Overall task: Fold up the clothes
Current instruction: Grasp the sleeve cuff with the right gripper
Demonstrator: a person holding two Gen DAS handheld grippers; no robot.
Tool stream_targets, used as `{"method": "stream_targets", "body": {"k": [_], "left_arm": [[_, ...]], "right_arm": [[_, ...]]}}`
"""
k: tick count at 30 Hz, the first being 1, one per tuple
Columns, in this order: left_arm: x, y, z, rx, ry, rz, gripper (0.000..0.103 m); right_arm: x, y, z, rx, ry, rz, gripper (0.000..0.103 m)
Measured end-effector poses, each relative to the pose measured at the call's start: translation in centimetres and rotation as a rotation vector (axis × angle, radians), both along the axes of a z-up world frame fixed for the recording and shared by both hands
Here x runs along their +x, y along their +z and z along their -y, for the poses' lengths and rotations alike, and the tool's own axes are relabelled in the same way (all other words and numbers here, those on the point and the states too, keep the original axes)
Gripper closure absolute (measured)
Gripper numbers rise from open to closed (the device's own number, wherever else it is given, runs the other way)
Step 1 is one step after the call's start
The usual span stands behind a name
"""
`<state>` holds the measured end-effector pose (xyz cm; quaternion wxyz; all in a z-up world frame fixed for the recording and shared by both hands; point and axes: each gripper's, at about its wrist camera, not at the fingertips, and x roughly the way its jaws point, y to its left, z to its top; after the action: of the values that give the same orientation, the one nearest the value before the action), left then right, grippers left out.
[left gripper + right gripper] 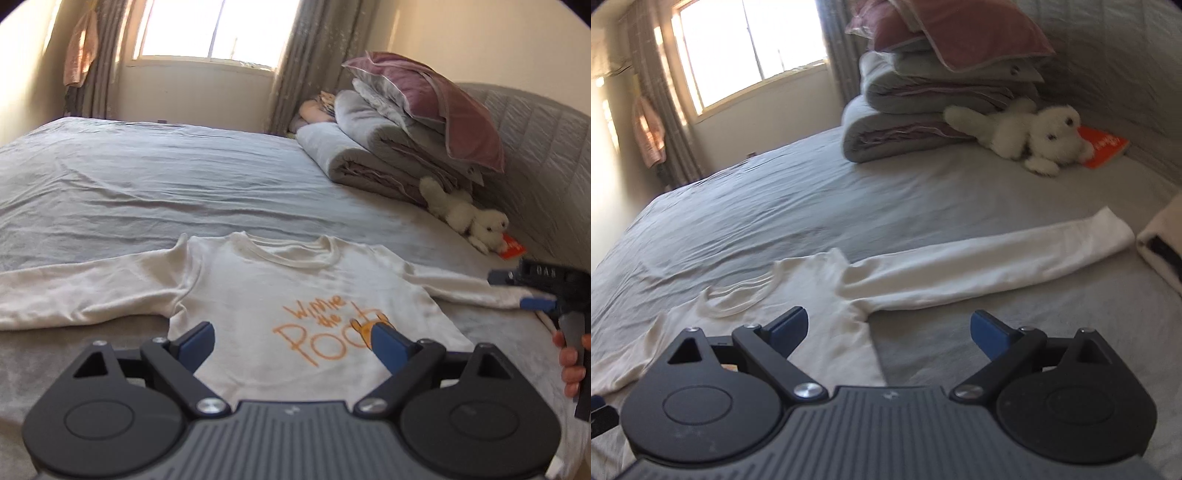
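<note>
A cream long-sleeved shirt [258,288] with orange "Winnie the Pooh" lettering lies flat, front up, on the grey bed, both sleeves spread out. My left gripper [291,338] is open and empty, over the shirt's lower front. My right gripper [888,326] is open and empty, over the shirt's right side below the armpit; the right sleeve [990,262] stretches away to the right. The right gripper also shows in the left wrist view [539,295], beside the right sleeve's cuff, held by a hand.
A stack of folded grey quilts and purple pillows [399,129] stands at the headboard. A white plush toy [1027,136] and an orange book [1102,146] lie beside it. A cream object [1163,243] sits at the right edge. The grey sheet [147,184] stretches towards the window.
</note>
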<state>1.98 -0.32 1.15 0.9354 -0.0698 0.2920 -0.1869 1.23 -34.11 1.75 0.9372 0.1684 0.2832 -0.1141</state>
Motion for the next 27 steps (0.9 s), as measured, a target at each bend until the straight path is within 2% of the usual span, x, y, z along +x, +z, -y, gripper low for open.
{"method": "stream_targets", "body": {"k": [2, 8, 12, 15, 19, 27], "left_arm": [[1.1, -0.5, -0.2, -0.017, 0.014, -0.008, 0.011], [3.1, -1.6, 0.1, 0.013, 0.058, 0.022, 0.011], [3.6, -2.0, -0.2, -0.034, 0.045, 0.049, 0.011], [3.5, -2.1, -0.3, -0.072, 0.044, 0.087, 0.011], [3.5, -2.1, -0.3, -0.084, 0.041, 0.104, 0.011], [4.5, -3.1, -0.5, -0.062, 0.038, 0.072, 0.011]], "right_arm": [[0.8, -1.3, 1.5, 0.047, -0.043, -0.018, 0.006], [2.1, -3.9, 5.4, 0.177, -0.155, -0.026, 0.006], [2.5, -4.8, 7.8, 0.241, -0.226, 0.014, 0.009], [2.8, -5.4, 9.2, 0.265, -0.285, 0.044, 0.016], [3.0, -6.0, 10.5, 0.261, -0.353, 0.076, 0.019], [3.1, -7.2, 12.4, 0.305, -0.432, 0.183, 0.025]]}}
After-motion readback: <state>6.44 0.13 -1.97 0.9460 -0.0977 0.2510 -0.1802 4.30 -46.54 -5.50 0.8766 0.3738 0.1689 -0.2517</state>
